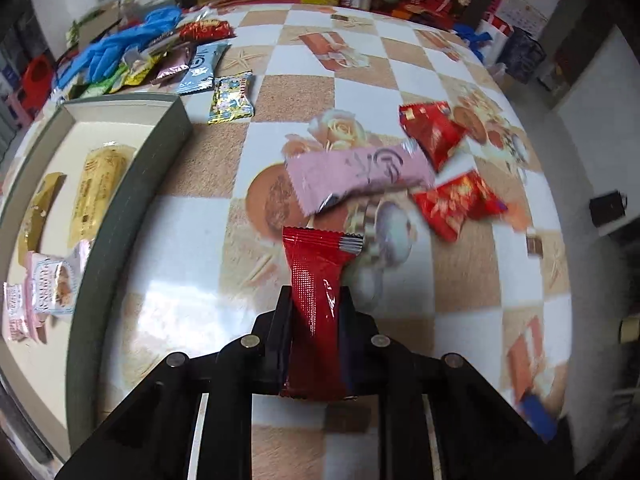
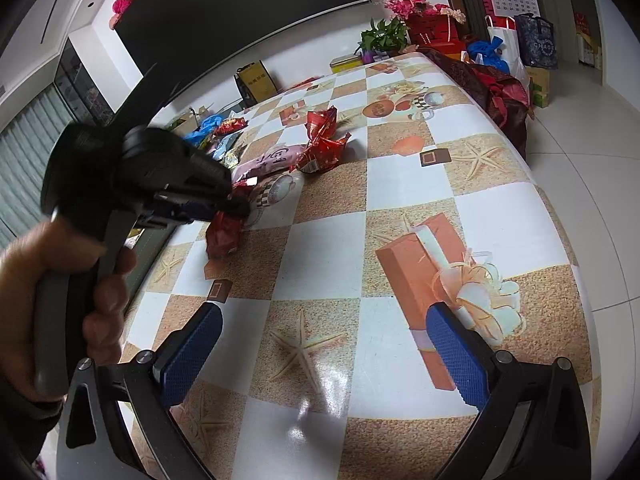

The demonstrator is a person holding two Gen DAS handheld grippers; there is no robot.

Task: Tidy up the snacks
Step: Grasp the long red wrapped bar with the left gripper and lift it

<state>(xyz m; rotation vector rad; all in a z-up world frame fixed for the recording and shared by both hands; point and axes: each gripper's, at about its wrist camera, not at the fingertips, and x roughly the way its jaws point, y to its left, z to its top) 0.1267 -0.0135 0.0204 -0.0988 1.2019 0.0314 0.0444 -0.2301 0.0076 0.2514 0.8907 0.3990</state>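
1. The left gripper is clamped on a red snack packet; the black jaws are pressed against its two long sides at about mid-length, and the crimped upper end is left sticking out beyond the tips
2. From the right wrist view the same packet is seen hanging below the left gripper, just above the table
3. The packet is judged light and soft: a thin glossy foil that is likely to be slippery and to crumple, with contents that may be crushed if squeezed hard. A hold across the filled middle, as here, is judged safer than one on the flat sealed ends
4. Just beyond it a pink packet and two red foil snacks are left loose on the table
5. To the left an open box is seen, with a few snacks already laid inside
6. The right gripper is held wide apart over bare tablecloth, with nothing between its blue pads
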